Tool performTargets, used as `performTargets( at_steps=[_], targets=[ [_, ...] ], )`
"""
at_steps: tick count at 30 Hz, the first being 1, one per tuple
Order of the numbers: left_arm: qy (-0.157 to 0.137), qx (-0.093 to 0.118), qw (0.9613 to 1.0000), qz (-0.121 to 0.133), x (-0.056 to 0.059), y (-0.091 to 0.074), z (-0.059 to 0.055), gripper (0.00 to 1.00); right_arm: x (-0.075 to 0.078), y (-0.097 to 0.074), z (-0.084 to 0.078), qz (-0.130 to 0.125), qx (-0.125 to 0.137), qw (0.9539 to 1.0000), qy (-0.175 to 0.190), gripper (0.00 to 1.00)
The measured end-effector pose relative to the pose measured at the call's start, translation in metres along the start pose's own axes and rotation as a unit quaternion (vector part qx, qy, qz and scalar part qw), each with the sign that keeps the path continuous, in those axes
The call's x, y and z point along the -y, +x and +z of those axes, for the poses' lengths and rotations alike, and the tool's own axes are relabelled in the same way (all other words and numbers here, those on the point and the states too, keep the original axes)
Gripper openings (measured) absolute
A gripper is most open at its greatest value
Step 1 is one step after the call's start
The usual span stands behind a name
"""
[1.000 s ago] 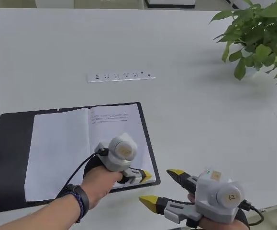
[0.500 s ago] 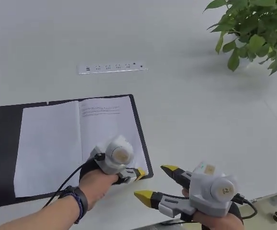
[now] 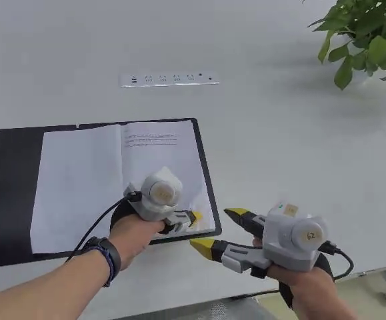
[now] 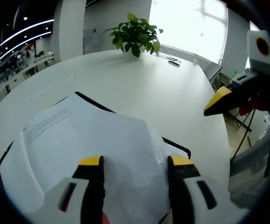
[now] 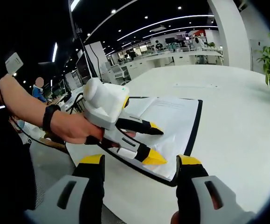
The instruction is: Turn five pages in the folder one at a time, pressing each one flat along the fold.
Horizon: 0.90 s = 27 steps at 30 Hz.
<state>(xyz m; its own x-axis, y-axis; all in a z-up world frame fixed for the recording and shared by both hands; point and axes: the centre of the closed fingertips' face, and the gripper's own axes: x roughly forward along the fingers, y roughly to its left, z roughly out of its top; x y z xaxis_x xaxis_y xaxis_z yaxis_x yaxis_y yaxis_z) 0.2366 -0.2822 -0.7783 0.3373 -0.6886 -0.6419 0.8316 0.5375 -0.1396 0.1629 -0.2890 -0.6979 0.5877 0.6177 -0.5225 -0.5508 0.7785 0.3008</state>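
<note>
Black folder lies open and flat on the white counter holding white paper pages. The right page has a few printed lines on top, too small to read. Left gripper is released, its yellow-tipped jaws spread over the right page's lower corner. Right gripper is released, just beside the folder.
</note>
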Motion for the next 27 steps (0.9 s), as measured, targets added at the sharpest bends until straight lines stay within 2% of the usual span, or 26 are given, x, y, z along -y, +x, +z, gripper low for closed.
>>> performTargets(
  at_steps=[4,10,12,14,15,16,18,20,22,24,26,27],
  targets=[
    [-0.006,0.002,1.0,0.002,0.0,-0.001,-0.001,0.53,0.012,0.013,0.006,0.004,0.009,0.9999,0.014,0.59],
    [-0.008,0.0,1.0,0.002,-0.001,-0.003,-0.002,0.53,0.028,0.033,0.012,0.014,0.004,0.9998,0.017,0.56],
    [-0.008,0.0,1.0,0.003,-0.001,-0.003,-0.002,0.53,0.036,0.041,0.014,0.018,0.009,0.9991,0.037,0.52],
    [-0.012,0.003,0.9999,0.006,0.0,-0.004,-0.002,0.53,0.044,0.047,0.014,0.026,0.015,0.9961,0.083,0.47],
    [-0.013,0.003,0.9999,0.006,0.0,-0.004,-0.002,0.54,0.047,0.048,0.015,0.025,0.02,0.9954,0.09,0.47],
    [-0.014,0.004,0.9999,0.007,0.0,-0.004,-0.002,0.54,0.054,0.054,0.018,0.031,0.039,0.9901,0.131,0.47],
    [-0.016,0.005,0.9998,0.008,0.001,-0.004,-0.003,0.54,0.062,0.06,0.013,0.036,0.043,0.9812,0.185,0.46],
    [-0.017,0.003,0.9998,0.007,0.001,-0.004,-0.003,0.55,0.067,0.064,0.009,0.037,0.037,0.9824,0.18,0.44],
    [-0.019,0.001,0.9998,0.008,0.002,-0.006,-0.004,0.54,0.066,0.068,0.004,0.048,0.025,0.9802,0.19,0.42],
    [-0.019,0.0,0.9998,0.011,0.002,-0.008,-0.006,0.55,0.052,0.069,0.003,0.082,0.022,0.9745,0.208,0.4],
    [-0.026,0.003,0.9996,0.013,0.003,-0.012,-0.008,0.56,0.047,0.07,0.0,0.092,0.016,0.9743,0.205,0.37],
    [-0.03,0.004,0.9995,0.013,0.004,-0.014,-0.009,0.58,0.044,0.069,-0.001,0.094,0.011,0.9758,0.197,0.34]
  ],
)
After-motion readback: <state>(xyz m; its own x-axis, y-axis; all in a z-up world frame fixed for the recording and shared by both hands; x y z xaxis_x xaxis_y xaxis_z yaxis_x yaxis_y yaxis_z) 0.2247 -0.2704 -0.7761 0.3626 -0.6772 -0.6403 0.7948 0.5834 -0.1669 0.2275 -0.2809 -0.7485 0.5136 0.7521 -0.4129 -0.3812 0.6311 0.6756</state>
